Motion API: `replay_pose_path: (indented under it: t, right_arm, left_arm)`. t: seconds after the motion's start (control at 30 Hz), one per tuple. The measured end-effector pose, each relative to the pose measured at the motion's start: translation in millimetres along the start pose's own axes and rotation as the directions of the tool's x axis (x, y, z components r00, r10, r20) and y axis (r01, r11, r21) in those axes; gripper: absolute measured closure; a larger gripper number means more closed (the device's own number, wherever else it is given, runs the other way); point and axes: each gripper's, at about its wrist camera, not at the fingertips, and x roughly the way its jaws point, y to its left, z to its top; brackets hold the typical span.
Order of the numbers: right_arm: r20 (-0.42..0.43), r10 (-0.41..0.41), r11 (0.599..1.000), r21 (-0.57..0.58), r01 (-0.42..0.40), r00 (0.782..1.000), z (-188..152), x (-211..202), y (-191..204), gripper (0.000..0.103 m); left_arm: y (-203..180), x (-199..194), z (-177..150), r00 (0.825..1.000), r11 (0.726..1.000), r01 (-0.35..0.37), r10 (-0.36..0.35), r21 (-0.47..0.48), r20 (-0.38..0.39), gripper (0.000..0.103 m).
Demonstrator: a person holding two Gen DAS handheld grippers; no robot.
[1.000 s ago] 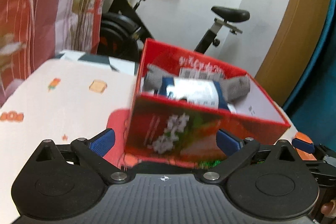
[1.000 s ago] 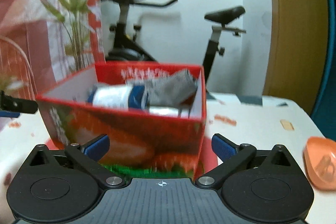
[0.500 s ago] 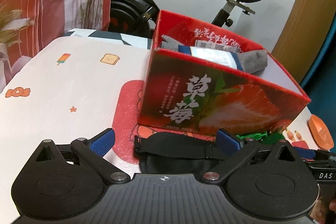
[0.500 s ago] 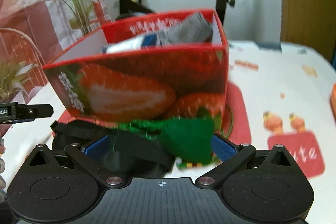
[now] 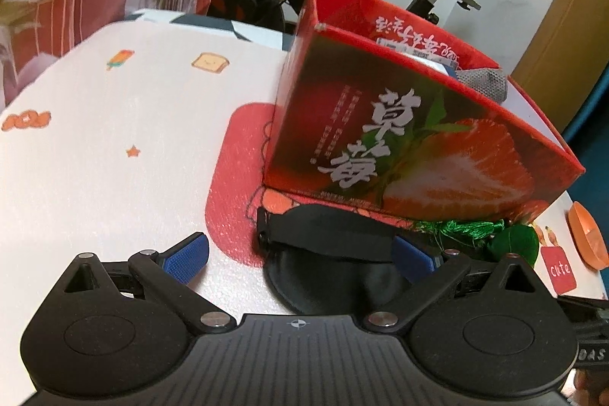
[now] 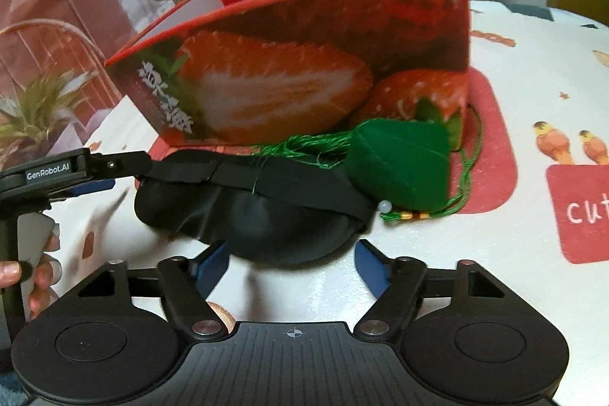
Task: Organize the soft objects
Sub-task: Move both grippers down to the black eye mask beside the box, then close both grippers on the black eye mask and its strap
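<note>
Black eye mask [image 6: 262,215] lying at 12 o'clock of right tool [image 6: 291,263], soft, light, limp; jaws closing, not yet pinching; padded edge looking best hold. Left tool [image 5: 300,253] spread.

Black eye mask [image 6: 259,219] flat before strawberry box [image 6: 304,63], green pouch [image 6: 399,166] beside (touching).

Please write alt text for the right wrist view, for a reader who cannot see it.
A black padded fabric eye mask lies on the table before the right tool, whose jaws are closing. A green tasselled fabric pouch lies beside it, by a red strawberry-printed cardboard box.
</note>
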Motion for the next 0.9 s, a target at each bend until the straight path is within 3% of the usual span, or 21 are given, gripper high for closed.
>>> replay_pose_path:
  t: [0.53,0.73,0.8,0.9]
  right_arm:
    - [0.087,-0.016,0.999,0.032,0.013,0.996,15.1,17.1,-10.2,0.040]
    - [0.119,-0.013,1.000,0.020,0.011,0.993,16.0,20.6,-12.5,0.040]
    - [0.120,-0.019,1.000,0.014,0.017,0.993,15.6,20.6,-12.4,0.052]
    - [0.115,-0.067,0.998,0.008,0.067,0.991,13.6,18.8,-12.6,0.076]
  left_arm:
    - [10.3,11.4,-3.8,1.000,0.999,0.022,-0.023,-0.036,-0.010,0.002]
    - [3.3,12.1,-2.4,1.000,1.000,-0.002,0.002,0.007,-0.025,0.015]
    - [3.4,10.3,-1.2,0.999,1.000,0.012,-0.012,0.004,-0.036,0.027]
    - [6.0,6.6,-2.9,0.999,1.000,0.022,-0.022,-0.011,-0.044,0.030]
